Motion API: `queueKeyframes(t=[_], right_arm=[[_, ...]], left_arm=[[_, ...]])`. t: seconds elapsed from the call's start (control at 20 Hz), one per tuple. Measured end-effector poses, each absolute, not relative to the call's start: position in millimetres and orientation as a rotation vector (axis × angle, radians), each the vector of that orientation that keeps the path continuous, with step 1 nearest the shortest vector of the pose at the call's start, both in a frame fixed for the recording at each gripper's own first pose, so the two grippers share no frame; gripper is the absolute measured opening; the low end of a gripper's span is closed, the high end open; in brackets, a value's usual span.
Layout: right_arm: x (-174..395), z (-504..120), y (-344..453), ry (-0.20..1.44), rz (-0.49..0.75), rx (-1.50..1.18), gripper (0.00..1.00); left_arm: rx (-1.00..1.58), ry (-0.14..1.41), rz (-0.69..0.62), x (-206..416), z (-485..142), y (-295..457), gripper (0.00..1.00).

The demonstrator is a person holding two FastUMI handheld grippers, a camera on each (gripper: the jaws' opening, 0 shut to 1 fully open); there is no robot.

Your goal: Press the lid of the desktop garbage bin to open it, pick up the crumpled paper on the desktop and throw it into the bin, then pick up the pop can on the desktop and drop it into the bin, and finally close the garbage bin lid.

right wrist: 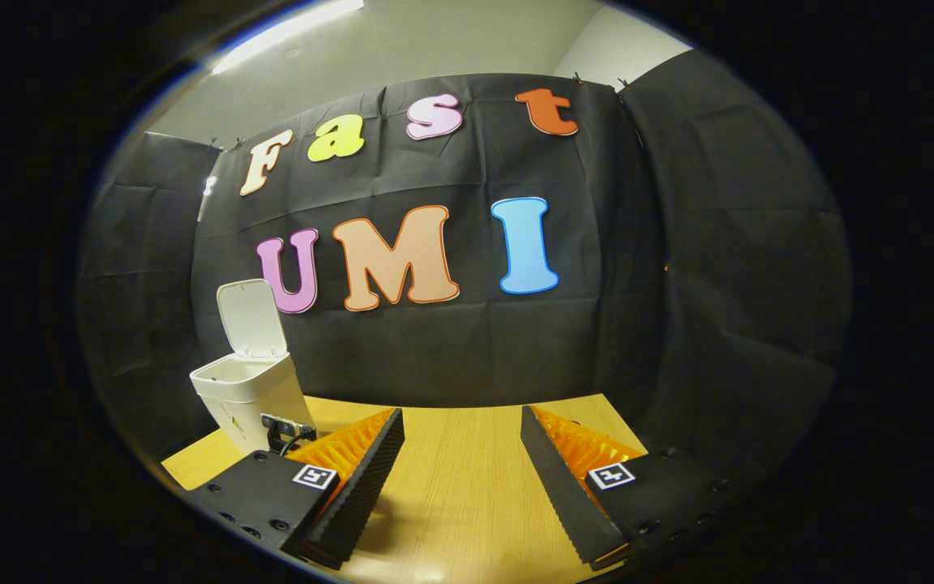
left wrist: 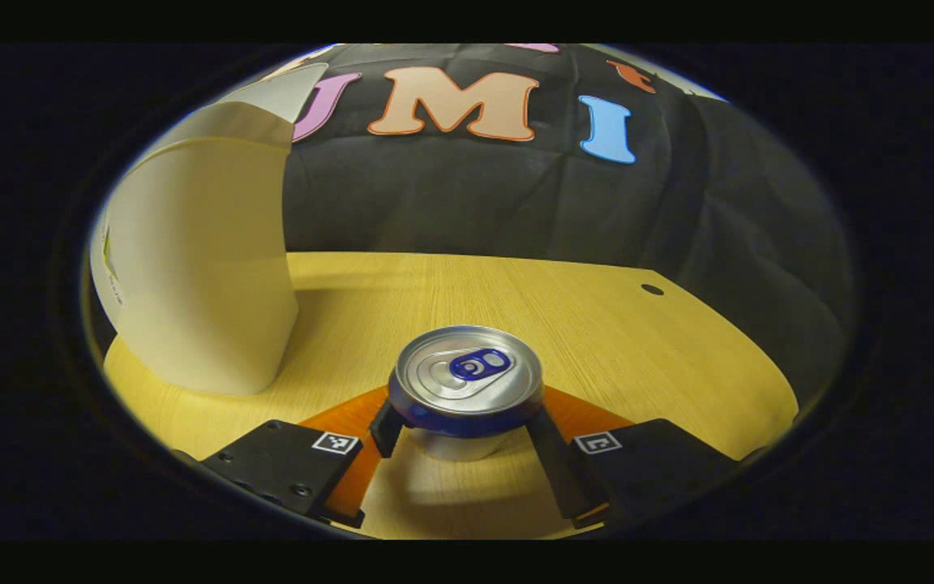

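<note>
In the left gripper view the pop can [left wrist: 465, 381] stands upright on the table [left wrist: 597, 324] at six o'clock, between the fingers of the left hand-held gripper [left wrist: 463, 434]; both fingers press on its upper wall just under the rim, one at eight o'clock of the can and one at four o'clock, so the can is clamped. Its base appears to be at or just above the wood (I cannot tell which). The garbage bin [left wrist: 207, 268] rises at ten o'clock, near the can but apart from it.

In the right gripper view the right hand-held gripper [right wrist: 463, 478] is spread wide with nothing between its fingers, above bare table; the bin sits at eight o'clock with its lid [right wrist: 250, 316] tipped up and back, mouth open.

No crumpled paper lies on the visible table, so I judge that step done and the can's turn in hand.

The can likely handles light and thin-walled, smooth metal that slips and dents; hold just under the rim, where the wall is stiffest, with modest squeeze; keep it upright until over the mouth.
</note>
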State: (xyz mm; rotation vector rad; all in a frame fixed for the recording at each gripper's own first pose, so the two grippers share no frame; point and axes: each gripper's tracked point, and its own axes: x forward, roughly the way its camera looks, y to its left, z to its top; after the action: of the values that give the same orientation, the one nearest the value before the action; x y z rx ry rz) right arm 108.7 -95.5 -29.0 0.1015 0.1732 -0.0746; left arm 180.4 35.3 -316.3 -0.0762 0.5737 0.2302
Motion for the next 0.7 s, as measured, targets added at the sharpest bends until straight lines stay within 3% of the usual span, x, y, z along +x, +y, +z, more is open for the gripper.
queueKeyframes(t=[0.3, 0.5, 0.7], right_arm=[[106, -33, -88, 0.185, -0.087, 0.086, 0.96], [108, -39, -57, 0.202, -0.056, 0.141, 0.96], [100, -49, -19, 0.207, 0.006, 0.170, 0.96]], left_arm=[[-0.029, 0.488, 0.182, 167, -242, 36, 0.80], [0.021, 0.297, 0.099, 142, -102, 40, 0.78], [-0.031, 0.182, 0.097, 143, 13, 103, 0.77]])
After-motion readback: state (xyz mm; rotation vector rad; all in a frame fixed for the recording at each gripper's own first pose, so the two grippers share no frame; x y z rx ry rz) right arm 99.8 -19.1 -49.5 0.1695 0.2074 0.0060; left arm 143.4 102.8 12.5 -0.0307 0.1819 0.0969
